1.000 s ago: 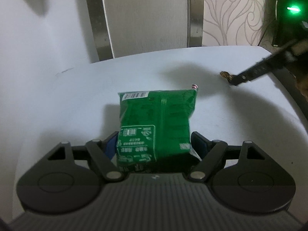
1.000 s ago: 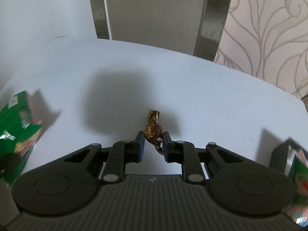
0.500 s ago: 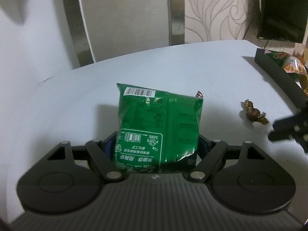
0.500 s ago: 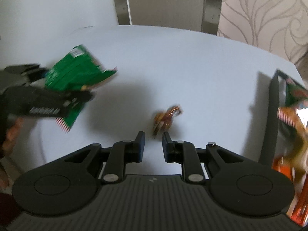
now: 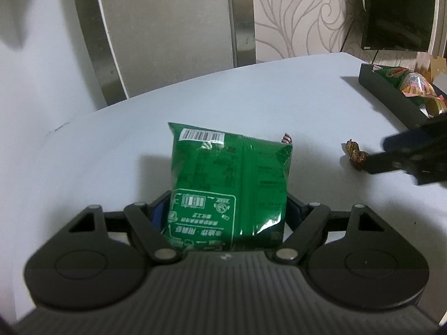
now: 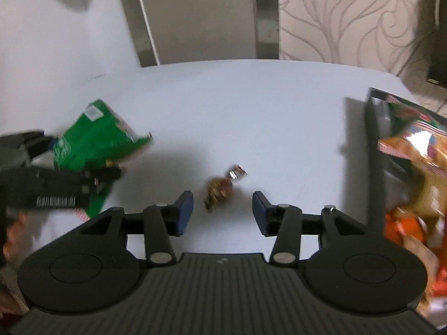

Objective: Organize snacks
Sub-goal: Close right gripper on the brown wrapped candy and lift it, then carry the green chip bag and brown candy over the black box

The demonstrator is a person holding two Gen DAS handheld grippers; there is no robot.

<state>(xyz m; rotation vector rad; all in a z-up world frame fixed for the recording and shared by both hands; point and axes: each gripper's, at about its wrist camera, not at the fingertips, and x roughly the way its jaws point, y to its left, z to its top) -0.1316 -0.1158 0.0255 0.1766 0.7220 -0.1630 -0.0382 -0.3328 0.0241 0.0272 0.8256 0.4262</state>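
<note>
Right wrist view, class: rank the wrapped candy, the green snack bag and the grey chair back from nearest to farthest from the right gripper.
1. Wrapped candy: on the table just ahead of the right gripper, between its open jaws.
2. Green snack bag: off to the left, held by the left gripper.
3. Grey chair back: beyond the table's far edge.

Left claw [image 5: 227,209] angled down toward the desk, jaws set wide and clamped on a green snack bag [image 5: 229,184] that stands up between them, barcode end farthest from the claw. Seen from the right wrist view, the left claw [image 6: 92,173] sits off to the left with a bit of the person's hand [image 6: 12,231] behind it. Right claw [image 6: 222,212] also tilted down, jaws have just been opening, nothing pressed between the pads. A wrapped candy [image 6: 222,188] lies just ahead of the gap, loose on the desk.
</note>
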